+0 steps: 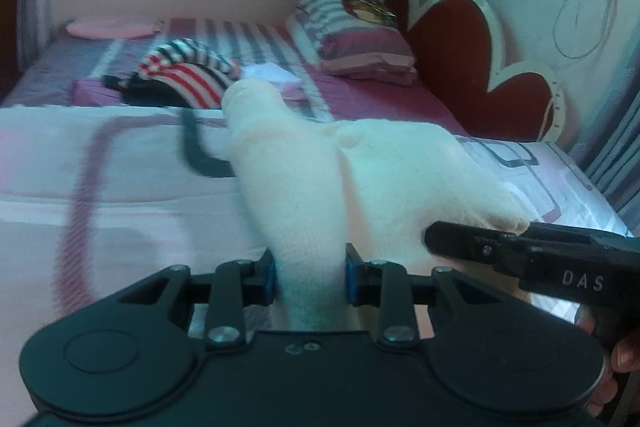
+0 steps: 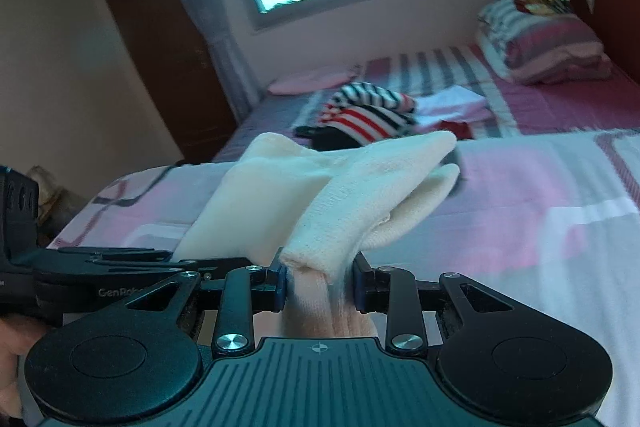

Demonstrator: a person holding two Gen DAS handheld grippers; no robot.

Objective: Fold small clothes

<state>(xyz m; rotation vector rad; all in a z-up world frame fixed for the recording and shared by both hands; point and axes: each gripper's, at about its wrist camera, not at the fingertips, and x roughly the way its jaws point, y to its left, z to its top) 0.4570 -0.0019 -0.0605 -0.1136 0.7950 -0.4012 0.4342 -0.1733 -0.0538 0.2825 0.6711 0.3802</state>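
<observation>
Above the pink bedspread (image 1: 120,167), left wrist view: the left gripper (image 1: 310,279) clamped a cream sock (image 1: 288,187) — lifted off the bed. Right wrist view: the right gripper (image 2: 320,287) pinched the same sock (image 2: 360,195) — striped clothes (image 2: 368,111) lay beyond.

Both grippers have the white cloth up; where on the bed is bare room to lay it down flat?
Free: the pink sheet under and beside the white cloth, short of the striped pile. Also the magenta strip between that pile and the pillows. Crowded: mid-bed, where the pile and small white pieces lie.
</observation>
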